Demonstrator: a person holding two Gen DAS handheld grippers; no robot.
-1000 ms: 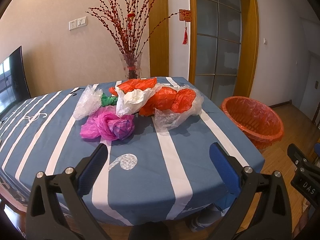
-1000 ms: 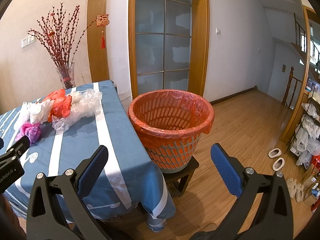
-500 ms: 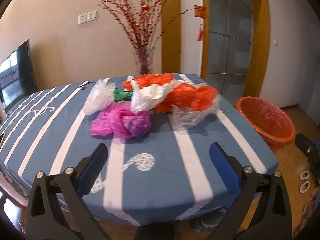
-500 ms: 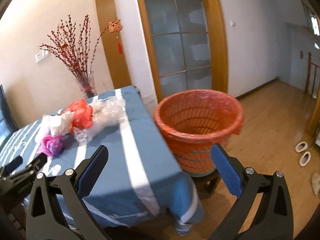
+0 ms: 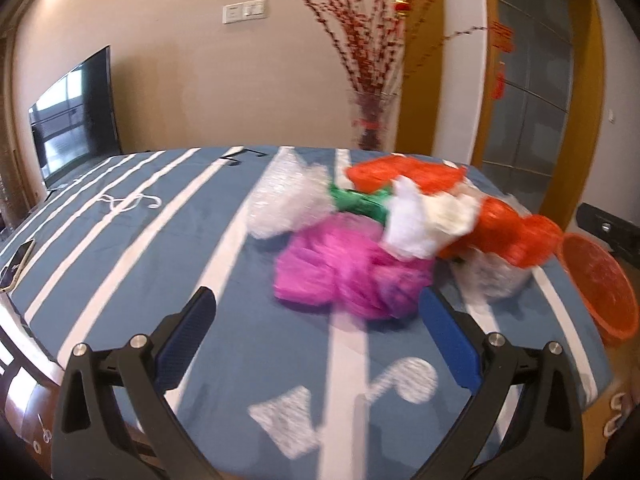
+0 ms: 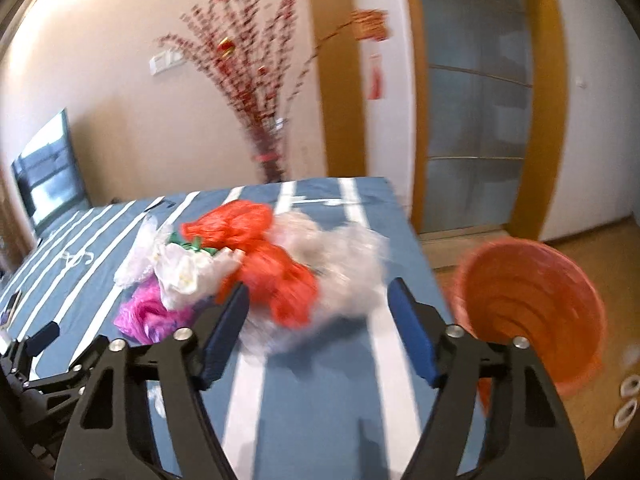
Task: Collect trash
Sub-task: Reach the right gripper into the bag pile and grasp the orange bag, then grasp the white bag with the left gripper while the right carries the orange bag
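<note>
Crumpled plastic bags heaped mid-table on blue striped cloth (image 5: 120, 264), glossy magenta bag (image 5: 352, 272) nearest, white (image 5: 420, 220), orange (image 5: 516, 232), clear crinkly (image 5: 288, 200), heap's long axis left-right, left gripper (image 5: 316, 340) spread wide, empty, right gripper (image 6: 320, 320) likewise, orange-lined basket (image 6: 532, 304) just beside table edge

Blue tablecloth (image 5: 132, 264) – white stripes, magenta bag (image 5: 352, 276), orange basket (image 6: 532, 308), green scrap (image 5: 358, 202)
</note>
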